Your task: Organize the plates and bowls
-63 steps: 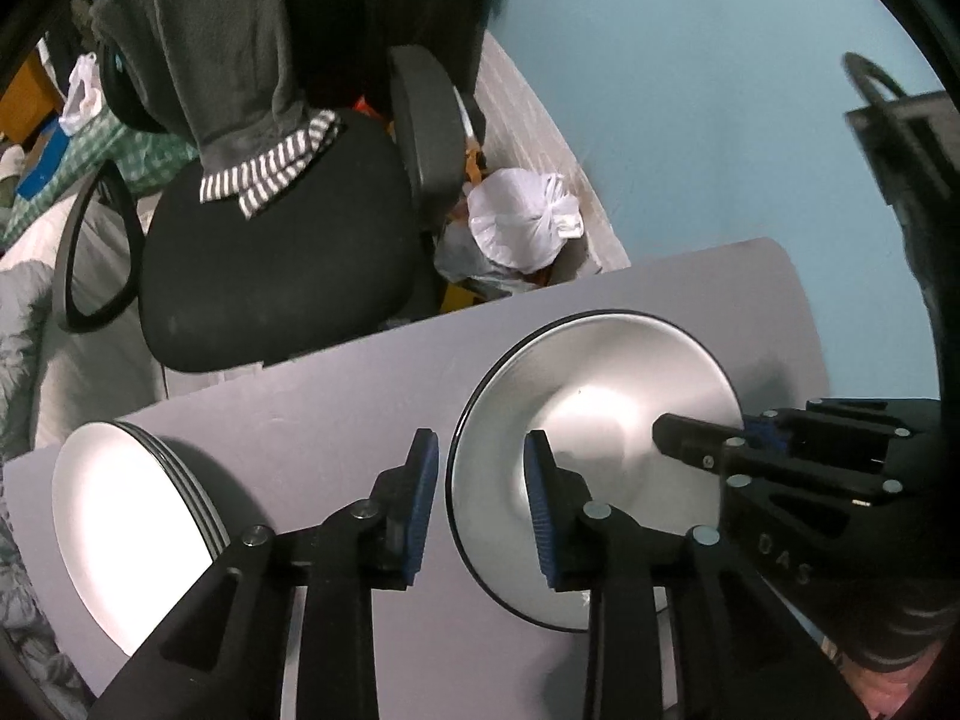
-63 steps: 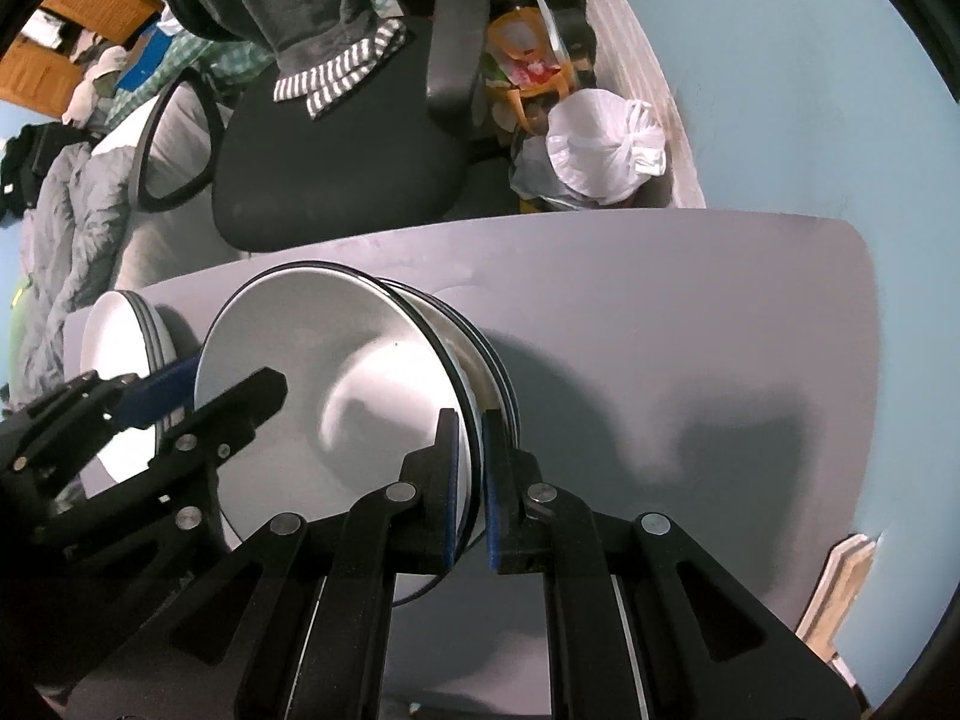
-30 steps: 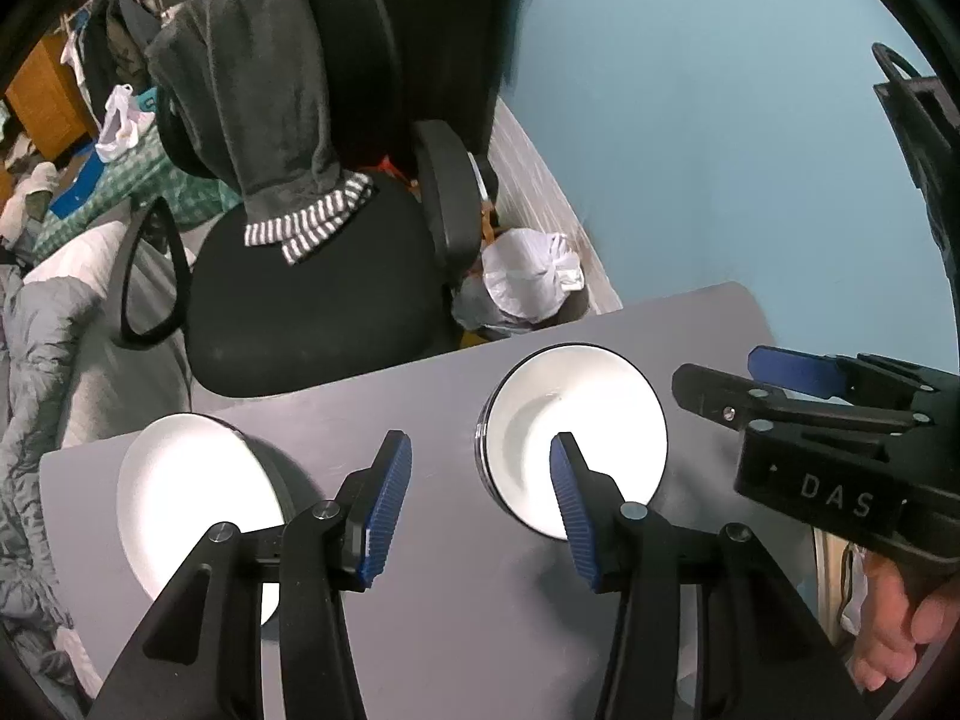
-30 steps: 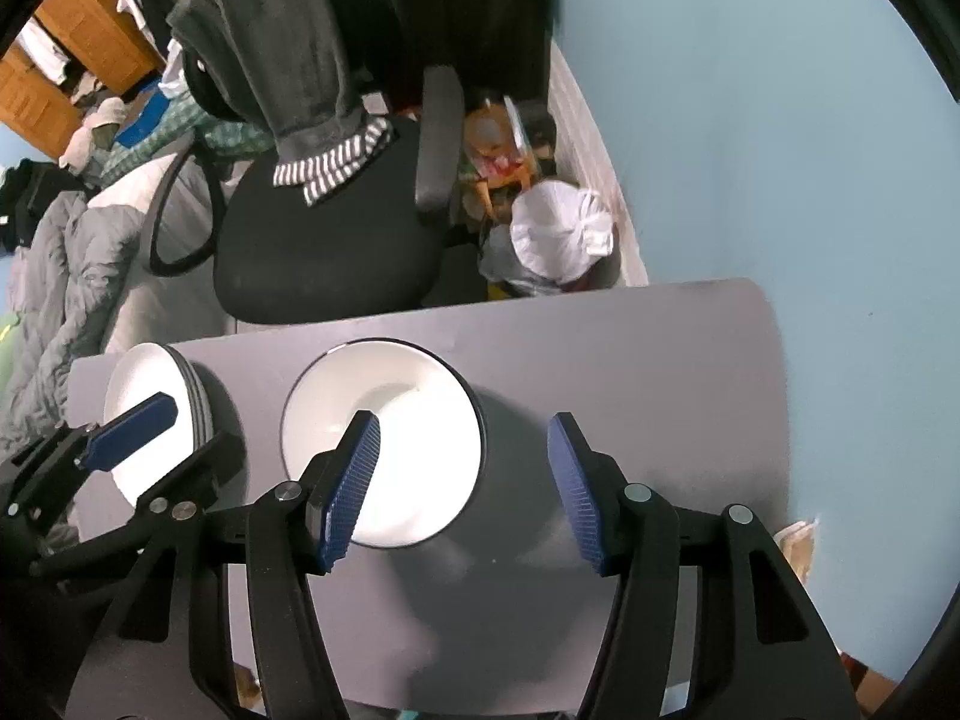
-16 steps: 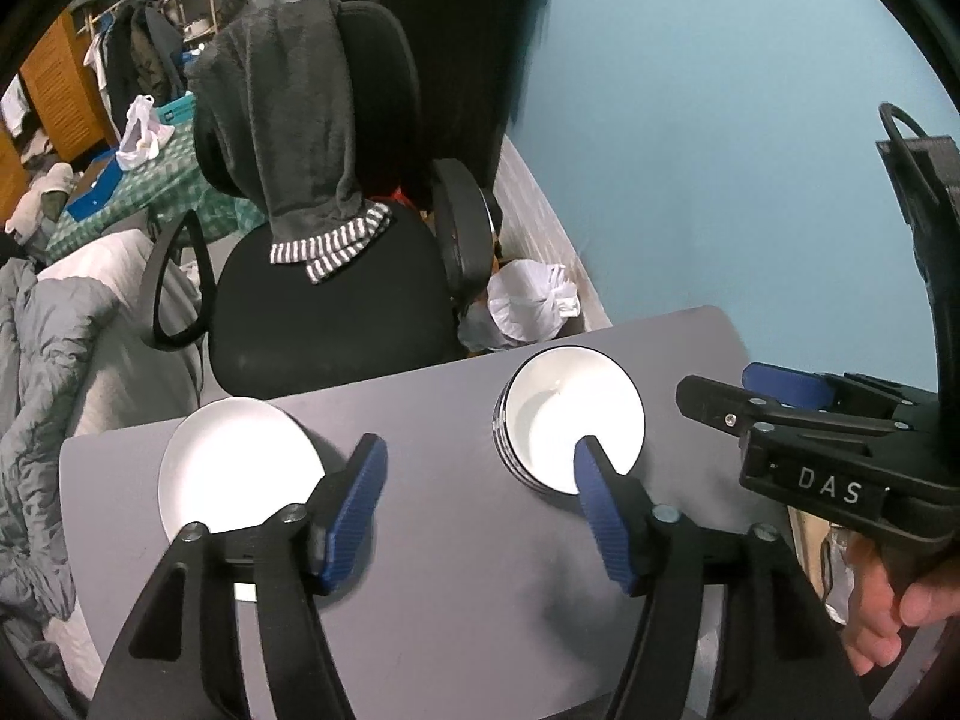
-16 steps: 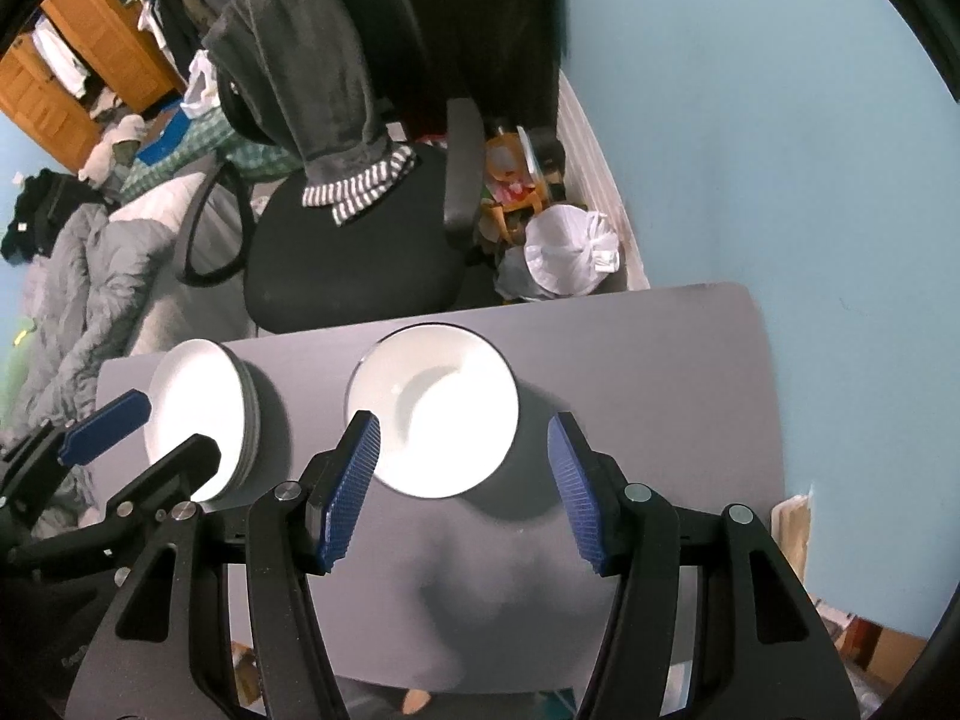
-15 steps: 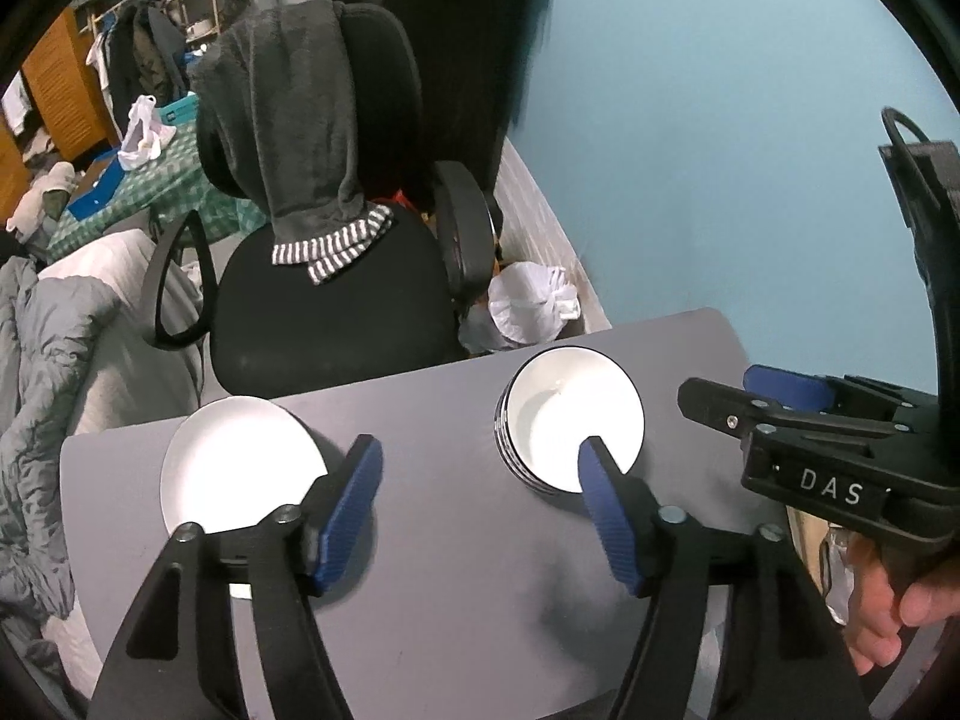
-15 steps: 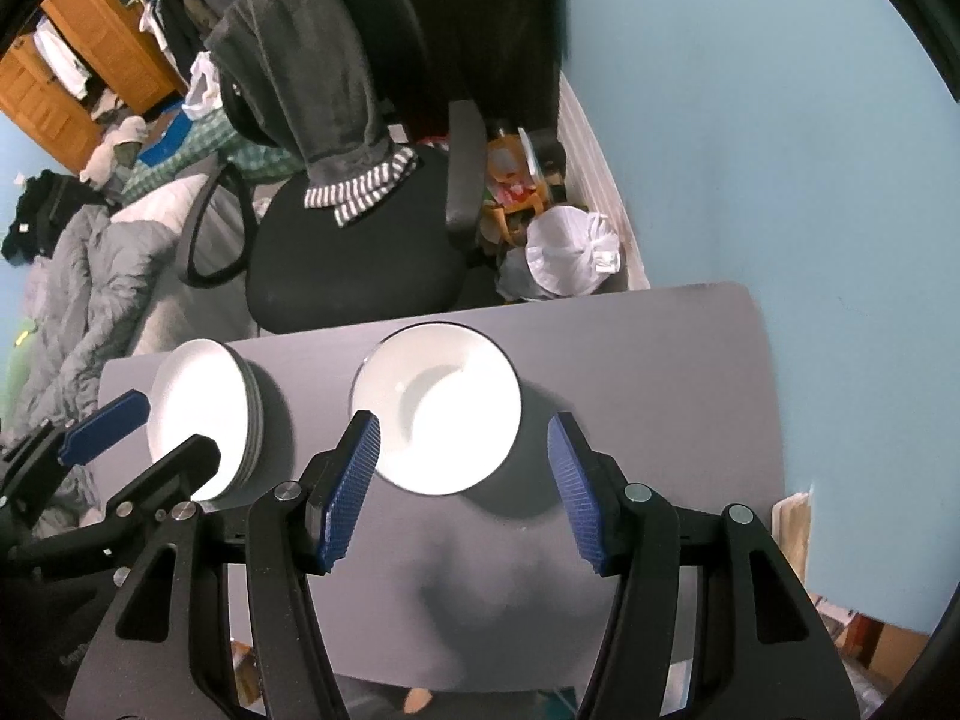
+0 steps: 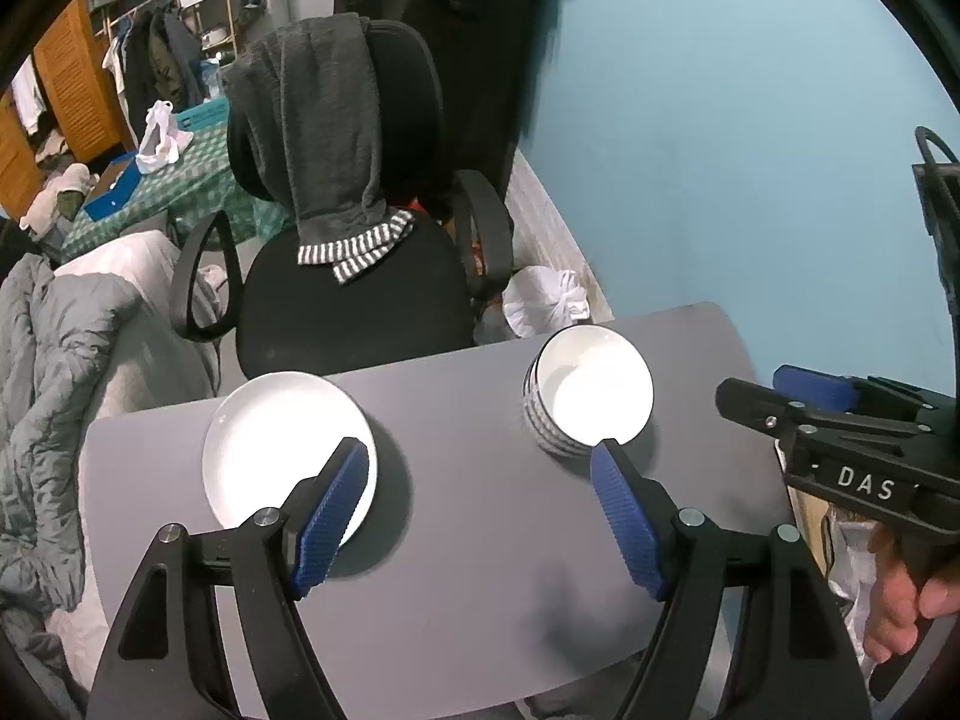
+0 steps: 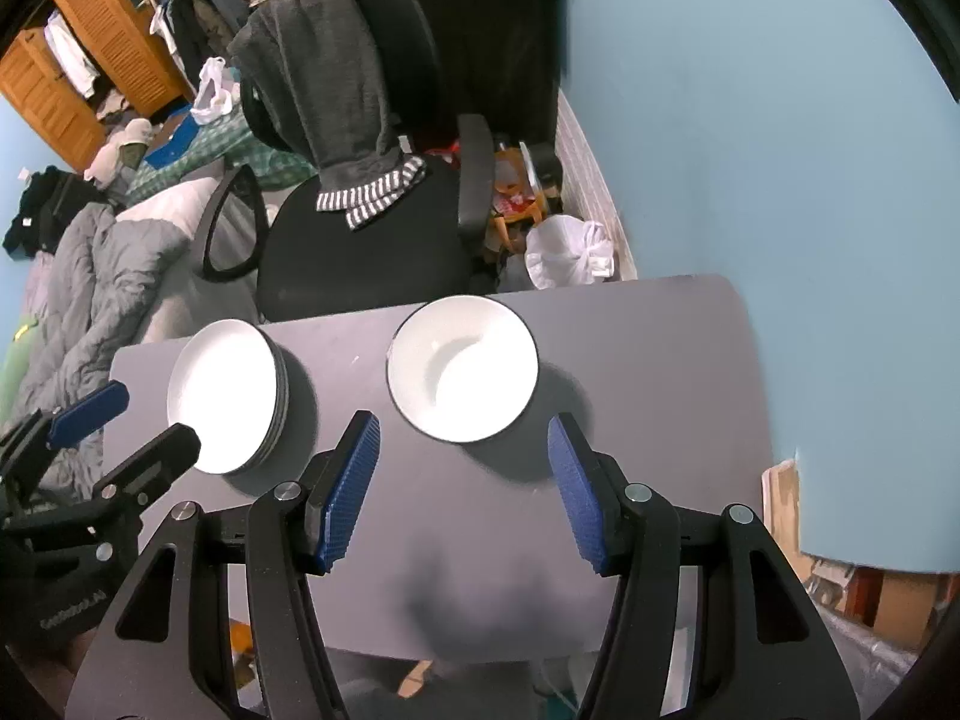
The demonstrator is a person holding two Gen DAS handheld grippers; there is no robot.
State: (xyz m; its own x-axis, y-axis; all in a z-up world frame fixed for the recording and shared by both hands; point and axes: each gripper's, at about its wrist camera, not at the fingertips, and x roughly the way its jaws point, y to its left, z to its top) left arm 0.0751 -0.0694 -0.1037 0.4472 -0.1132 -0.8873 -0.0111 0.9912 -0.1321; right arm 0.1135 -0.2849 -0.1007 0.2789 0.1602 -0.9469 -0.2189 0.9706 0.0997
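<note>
both hand-held grippers rose; left view alone shows bowl stack ribbing.

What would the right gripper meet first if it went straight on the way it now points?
Probably the bare grey table. The right gripper is open and empty, pointing steeply down just short of the stack of bowls; depth is unclear, so it might clip the stack's near rim.

On the table: stack of plates at left, stack of bowls to its right, well apart. Behind the table, an office chair with a garment draped over its back. Right of the chair, on the floor by the wall, a tied bag.
</note>
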